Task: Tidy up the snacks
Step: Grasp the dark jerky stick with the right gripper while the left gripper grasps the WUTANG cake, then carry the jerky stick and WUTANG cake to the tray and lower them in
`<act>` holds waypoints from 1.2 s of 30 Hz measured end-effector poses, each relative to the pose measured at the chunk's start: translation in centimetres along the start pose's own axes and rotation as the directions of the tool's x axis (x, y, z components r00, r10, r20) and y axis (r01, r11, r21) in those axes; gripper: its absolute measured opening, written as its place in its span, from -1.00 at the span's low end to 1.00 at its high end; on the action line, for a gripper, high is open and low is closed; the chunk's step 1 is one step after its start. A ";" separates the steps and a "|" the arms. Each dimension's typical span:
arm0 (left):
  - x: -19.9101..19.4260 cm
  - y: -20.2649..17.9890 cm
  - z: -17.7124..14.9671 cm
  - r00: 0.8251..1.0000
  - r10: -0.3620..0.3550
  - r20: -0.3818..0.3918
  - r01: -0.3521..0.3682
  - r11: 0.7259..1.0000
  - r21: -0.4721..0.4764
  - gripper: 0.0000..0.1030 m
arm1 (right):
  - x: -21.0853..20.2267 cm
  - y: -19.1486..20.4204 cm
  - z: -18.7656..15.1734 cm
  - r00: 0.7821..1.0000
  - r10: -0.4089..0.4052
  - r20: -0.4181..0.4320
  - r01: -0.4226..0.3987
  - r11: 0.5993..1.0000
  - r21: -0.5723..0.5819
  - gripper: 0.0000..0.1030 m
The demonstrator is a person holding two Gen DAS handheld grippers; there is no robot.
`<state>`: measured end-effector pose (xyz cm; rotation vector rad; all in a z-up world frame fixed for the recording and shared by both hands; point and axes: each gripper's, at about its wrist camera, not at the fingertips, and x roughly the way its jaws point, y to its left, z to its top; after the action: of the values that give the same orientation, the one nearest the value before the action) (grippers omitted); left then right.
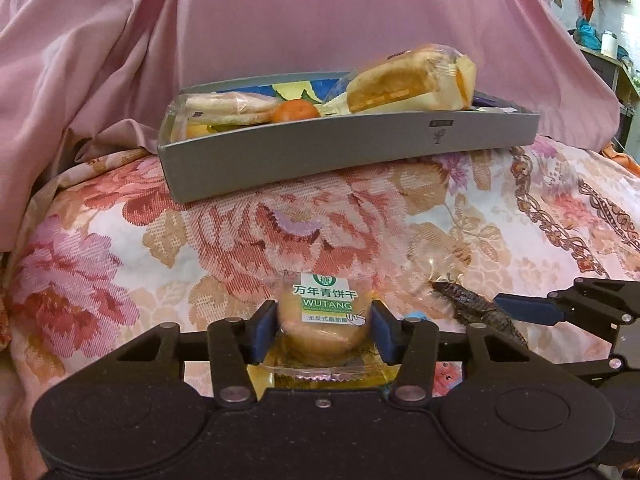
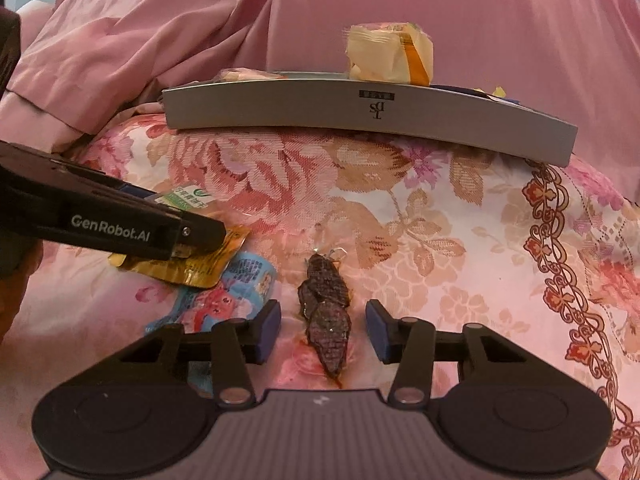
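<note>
A: Left to right, landmark is the grey tray (image 1: pixel 344 148). Left gripper (image 1: pixel 324 330), on the near side of the tray and well apart from it: jaws pinching the biscuit packet (image 1: pixel 325 320), pads against its two sides. A gold packet (image 2: pixel 192 264) lies under it on the floral cloth (image 1: pixel 120 240).

B: Risk there?

A: The wrapper is slick film over a round biscuit. My judgement: a light squeeze lets it slide out on the way to the tray; a hard one crushes it. The gold packet may also drag along if the film catches.

B: Next item rightward?

A: Blue cartoon packet (image 2: pixel 228 292), also near side, partly under the gold one. Then the dark dried snack (image 2: pixel 326 316) in clear wrap, lying between the fingers of the right gripper (image 2: pixel 324 330). Jaws spread, touching nothing.

B: And the hazard?

A: The piece is long and lies along the fingers, so a closing grip may catch only wrap and let it swing. Soft cloth underneath gives way.

B: The tray itself?

A: Already crowded: flat cakes (image 1: pixel 228 108), an orange (image 1: pixel 296 111), and a wrapped bun (image 1: pixel 412 80) heaped above the rim. Another drop beside the bun could topple it out.
</note>
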<state>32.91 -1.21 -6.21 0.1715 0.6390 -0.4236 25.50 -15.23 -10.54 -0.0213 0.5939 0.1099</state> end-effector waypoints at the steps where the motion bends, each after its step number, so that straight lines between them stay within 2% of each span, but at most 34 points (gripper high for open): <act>1: -0.2 -0.2 -0.2 1.000 -0.001 0.004 0.000 1.000 0.003 0.00 | -0.2 -0.1 -0.1 1.000 0.002 -0.001 -0.002 1.000 0.007 -0.03; 14: -2.2 -1.2 -1.8 1.000 -0.014 -0.008 0.014 1.000 0.006 0.00 | -1.7 -0.3 -0.5 0.999 0.020 -0.028 -0.020 1.000 0.020 0.04; 22: -2.8 -1.4 -1.7 1.000 -0.007 0.004 0.007 1.000 -0.012 0.00 | -2.1 -0.5 -0.7 0.999 0.029 -0.018 -0.028 0.999 0.023 -0.05; 27: -3.3 -1.4 -1.6 1.000 0.004 0.015 -0.004 1.000 -0.023 0.00 | -3.2 0.5 -1.0 1.000 -0.025 0.016 0.026 0.995 -0.094 -0.04; 32: -3.8 -1.4 -1.4 0.999 0.014 0.031 -0.013 0.999 -0.031 0.00 | -3.9 1.4 -1.2 0.989 -0.119 0.083 0.136 0.961 -0.241 -0.04; 36: -4.1 -1.4 -0.7 0.999 0.025 0.047 -0.023 0.999 -0.043 0.00 | -4.9 1.5 -0.8 0.975 -0.148 0.163 0.191 0.938 -0.290 -0.04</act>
<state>29.00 -0.88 -4.33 0.1283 0.5979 -0.3892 20.85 -14.28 -8.39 -0.3620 0.4287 0.0331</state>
